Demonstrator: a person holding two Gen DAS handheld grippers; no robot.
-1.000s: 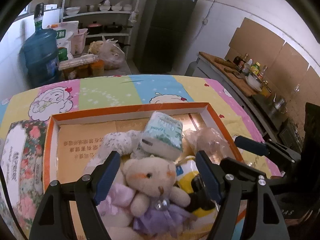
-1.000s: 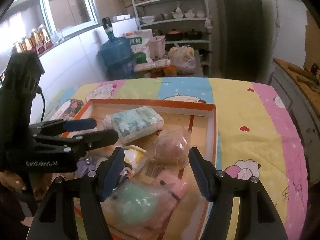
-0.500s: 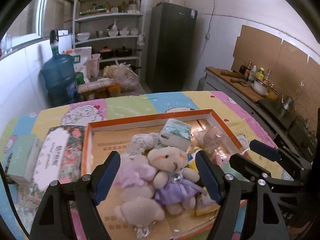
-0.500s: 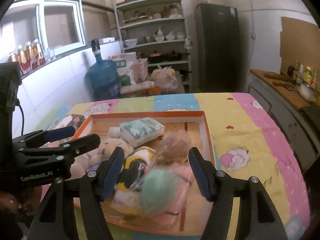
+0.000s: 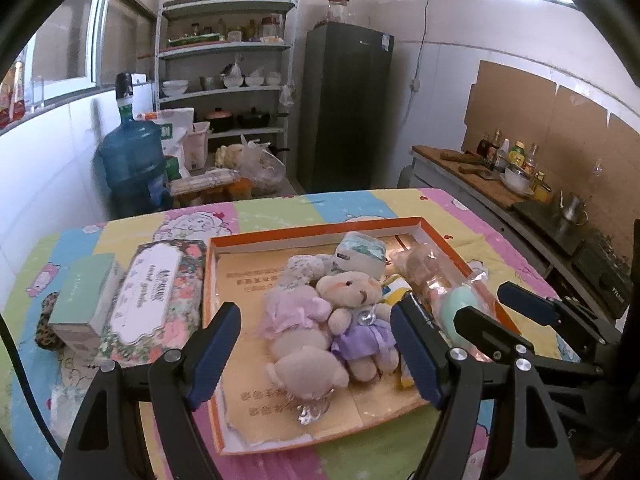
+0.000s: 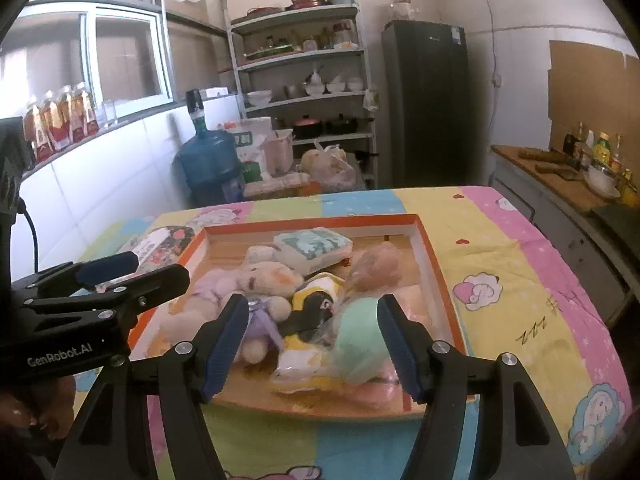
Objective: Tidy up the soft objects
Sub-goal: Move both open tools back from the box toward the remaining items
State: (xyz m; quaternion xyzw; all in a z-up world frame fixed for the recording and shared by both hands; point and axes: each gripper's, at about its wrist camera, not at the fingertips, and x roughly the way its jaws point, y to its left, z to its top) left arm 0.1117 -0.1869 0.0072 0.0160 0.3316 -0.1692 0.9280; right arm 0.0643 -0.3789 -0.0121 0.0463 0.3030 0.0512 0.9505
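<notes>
An orange-rimmed cardboard tray (image 5: 280,237) (image 6: 436,272) on the table holds several soft things. A beige teddy bear in a purple dress (image 5: 352,300) (image 6: 264,280) lies beside a pale purple plush (image 5: 296,316). Behind them is a green-and-white tissue pack (image 5: 360,256) (image 6: 314,244). A mint-green plush in a plastic bag (image 5: 456,308) (image 6: 356,344) and a pinkish bagged toy (image 6: 376,264) lie on the right, a yellow-and-black plush (image 6: 316,304) between. My left gripper (image 5: 316,350) is open and empty above the tray's near side. My right gripper (image 6: 314,340) is open and empty, above the tray's near edge.
Left of the tray lie a floral tissue box (image 5: 156,292) and a mint-green box (image 5: 82,300). The table has a cartoon-print cloth (image 6: 520,280). Behind it stand a blue water jug (image 5: 132,168), shelves (image 5: 224,80) and a dark fridge (image 5: 344,108). A counter (image 5: 500,184) runs along the right.
Both grippers have pulled back and risen away from the tray, so more of the table and room shows. Both stay open and empty. The toys in the tray have not moved.
</notes>
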